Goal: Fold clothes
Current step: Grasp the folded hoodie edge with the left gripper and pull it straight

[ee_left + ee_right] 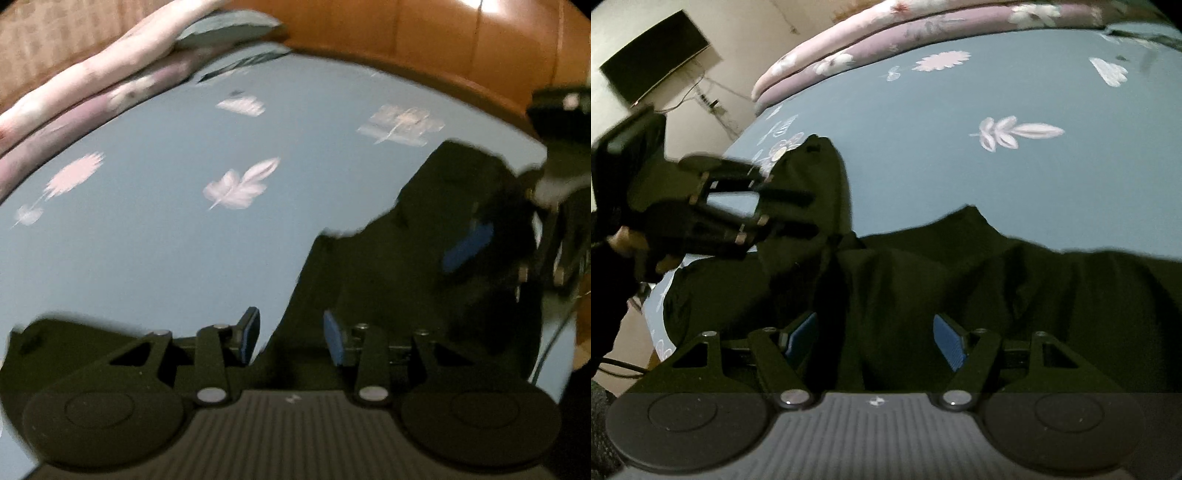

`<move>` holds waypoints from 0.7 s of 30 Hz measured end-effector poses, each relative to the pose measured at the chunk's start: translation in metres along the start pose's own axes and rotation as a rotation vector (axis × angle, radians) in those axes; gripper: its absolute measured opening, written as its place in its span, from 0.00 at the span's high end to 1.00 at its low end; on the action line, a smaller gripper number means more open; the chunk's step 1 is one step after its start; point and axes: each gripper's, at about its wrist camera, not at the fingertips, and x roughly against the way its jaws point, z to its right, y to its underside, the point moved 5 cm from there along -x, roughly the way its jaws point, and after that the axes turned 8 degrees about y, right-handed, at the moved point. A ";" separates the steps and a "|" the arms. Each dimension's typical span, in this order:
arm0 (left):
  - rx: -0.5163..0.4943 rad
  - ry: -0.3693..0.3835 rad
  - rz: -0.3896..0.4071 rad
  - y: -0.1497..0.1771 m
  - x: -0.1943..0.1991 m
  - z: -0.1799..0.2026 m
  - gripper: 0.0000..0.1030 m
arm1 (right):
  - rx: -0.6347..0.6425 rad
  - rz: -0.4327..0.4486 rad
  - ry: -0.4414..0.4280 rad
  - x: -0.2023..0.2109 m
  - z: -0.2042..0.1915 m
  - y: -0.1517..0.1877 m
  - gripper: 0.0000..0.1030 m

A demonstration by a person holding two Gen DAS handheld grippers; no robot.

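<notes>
dim indoor light leaves the dark garment (923,280) nearly featureless, the left wrist view is smeared by motion blur, a glare patch shines on the brown headboard (443,44) far ahead, and both fisheye views bend and blacken at the corners.

A home bedroom: beyond the tongs a bed in a blue flowered sheet (923,155), folded quilts (871,40), a wall-mounted television (653,55).

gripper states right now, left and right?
Left hand-held gripper: open, dark garment edge between the jaws, not pinched.
Right hand-held gripper: open above the garment.
</notes>
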 end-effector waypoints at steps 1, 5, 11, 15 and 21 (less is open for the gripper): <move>0.004 0.033 0.009 -0.008 -0.007 -0.001 0.64 | -0.012 0.001 0.005 0.001 0.002 0.003 0.29; 0.049 0.111 -0.036 -0.019 -0.044 -0.004 0.66 | -0.062 0.013 0.023 0.008 0.011 0.014 0.29; 0.043 0.121 -0.161 0.013 -0.062 0.007 0.66 | -0.110 0.020 0.049 0.014 0.025 0.028 0.24; 0.009 0.112 -0.216 0.028 -0.062 0.015 0.64 | -0.133 0.011 0.059 0.013 0.037 0.033 0.24; 0.093 0.183 -0.098 -0.012 -0.064 0.004 0.64 | -0.153 0.020 0.058 0.011 0.045 0.031 0.24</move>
